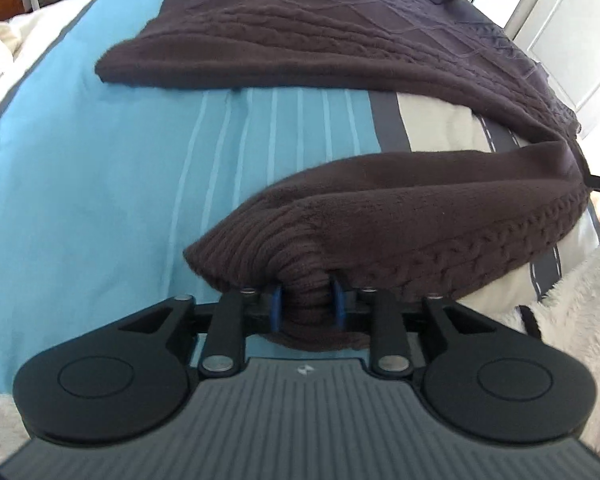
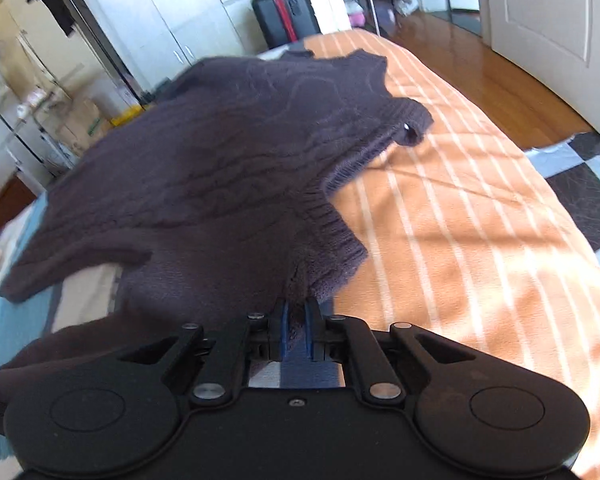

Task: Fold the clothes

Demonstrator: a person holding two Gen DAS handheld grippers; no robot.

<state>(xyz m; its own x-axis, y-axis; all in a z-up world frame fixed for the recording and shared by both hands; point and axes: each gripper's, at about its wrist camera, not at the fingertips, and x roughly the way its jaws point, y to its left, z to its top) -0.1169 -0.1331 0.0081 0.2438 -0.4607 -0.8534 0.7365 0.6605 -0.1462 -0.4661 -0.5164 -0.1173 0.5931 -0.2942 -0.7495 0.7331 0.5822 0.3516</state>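
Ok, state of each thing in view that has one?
Left gripper: shut on sweater cuff.
Right gripper: shut on sweater hem.
Sweater: spread on bed, one sleeve lifted, not yet folded.
Door: open.
Bedspread: flat under sweater.

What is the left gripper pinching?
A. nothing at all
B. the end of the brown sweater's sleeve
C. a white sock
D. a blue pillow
B: in the left wrist view, the left gripper has its blue pads closed on the ribbed end of the brown sweater's sleeve.
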